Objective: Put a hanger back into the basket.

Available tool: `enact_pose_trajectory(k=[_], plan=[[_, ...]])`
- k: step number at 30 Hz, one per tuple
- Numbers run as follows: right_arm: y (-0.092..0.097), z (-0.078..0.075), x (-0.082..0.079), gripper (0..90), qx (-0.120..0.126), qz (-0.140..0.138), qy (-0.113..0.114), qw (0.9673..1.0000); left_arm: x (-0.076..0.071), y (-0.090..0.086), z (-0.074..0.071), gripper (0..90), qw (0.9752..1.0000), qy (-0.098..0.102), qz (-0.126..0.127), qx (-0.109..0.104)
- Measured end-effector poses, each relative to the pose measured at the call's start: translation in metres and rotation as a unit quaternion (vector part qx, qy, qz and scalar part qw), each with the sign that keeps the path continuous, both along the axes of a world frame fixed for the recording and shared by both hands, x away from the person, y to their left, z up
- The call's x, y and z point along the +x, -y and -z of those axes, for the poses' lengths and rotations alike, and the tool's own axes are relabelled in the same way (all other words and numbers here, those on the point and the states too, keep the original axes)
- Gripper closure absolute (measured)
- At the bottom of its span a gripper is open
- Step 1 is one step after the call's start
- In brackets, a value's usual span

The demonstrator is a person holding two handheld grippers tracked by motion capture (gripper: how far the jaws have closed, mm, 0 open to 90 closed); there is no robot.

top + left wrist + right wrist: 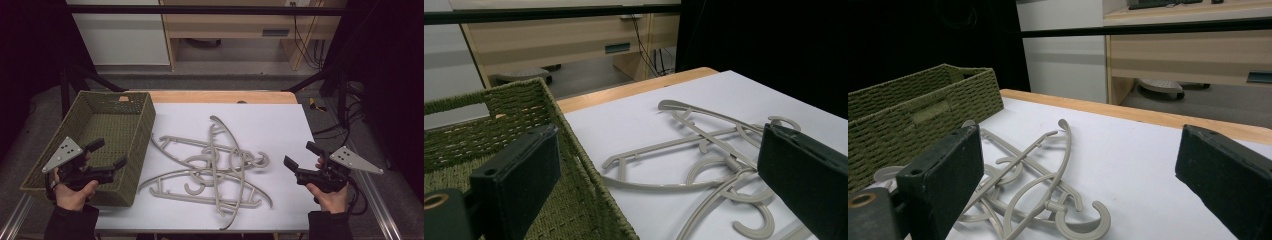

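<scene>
Both tongs are spread wide and grip nothing: the left tongs (106,154) hang over the near corner of the green woven basket (131,131), the right tongs (302,156) hover past the right side of the hanger pile (215,167). That pile of grey plastic hangers lies tangled on the white worktop (270,120) between the two tongs, just right of the basket. From above, the whole heap shows; the right gripper view catches the basket's side handle slot (930,113). Hooks and curved arms overlap in every direction.
</scene>
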State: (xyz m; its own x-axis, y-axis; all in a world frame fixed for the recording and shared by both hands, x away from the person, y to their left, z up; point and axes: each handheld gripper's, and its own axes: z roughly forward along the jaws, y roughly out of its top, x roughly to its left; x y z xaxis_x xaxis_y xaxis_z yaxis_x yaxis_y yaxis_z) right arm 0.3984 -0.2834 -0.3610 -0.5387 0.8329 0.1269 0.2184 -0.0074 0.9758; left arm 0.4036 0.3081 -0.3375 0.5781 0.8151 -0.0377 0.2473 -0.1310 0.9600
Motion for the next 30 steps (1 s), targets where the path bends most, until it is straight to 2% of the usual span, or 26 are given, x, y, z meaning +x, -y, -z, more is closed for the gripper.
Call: enact_pose_trajectory(k=[4, 6, 9, 14, 19, 22, 24, 27, 30], plan=[[-0.001, -0.003, -0.001, 7.2, -0.003, 0.008, -0.01, 0.9999, 0.0, 0.001, 0.001, 3.6, 1.0, -0.001, 0.002, 0.001], [-0.003, -0.005, -0.002, 7.9, 0.0, 0.004, -0.013, 0.9999, 0.0, 0.002, 0.001, 3.7, 1.0, -0.003, 0.003, 0.001], [-0.007, -0.006, -0.002, 7.9, -0.011, 0.003, -0.02, 0.9997, 0.0, 0.003, 0.002, 3.7, 1.0, -0.004, 0.005, 0.005], [-0.024, -0.009, -0.003, 10.0, -0.035, -0.002, -0.041, 0.9986, 0.002, 0.007, 0.004, 3.8, 0.9999, -0.008, 0.008, 0.013], [-0.038, -0.006, -0.001, 11.4, -0.039, -0.012, -0.053, 0.9978, 0.001, 0.007, 0.004, 3.8, 0.9999, -0.007, 0.009, 0.013], [-0.054, 0.002, 0.004, 14.5, -0.061, -0.016, -0.078, 0.995, 0.001, 0.008, 0.004, 3.8, 0.9998, -0.007, 0.011, 0.014], [-0.062, 0.008, 0.007, 16.4, -0.067, -0.019, -0.092, 0.9933, 0.001, 0.008, 0.004, 3.8, 0.9999, -0.006, 0.01, 0.013], [-0.076, 0.019, 0.013, 20.9, -0.084, -0.02, -0.117, 0.9894, 0.0, 0.007, 0.003, 3.9, 0.9999, -0.004, 0.01, 0.013], [-0.09, 0.03, 0.018, 25.7, -0.107, -0.024, -0.142, 0.9838, 0.0, 0.007, 0.002, 3.9, 0.9999, -0.002, 0.009, 0.012]])
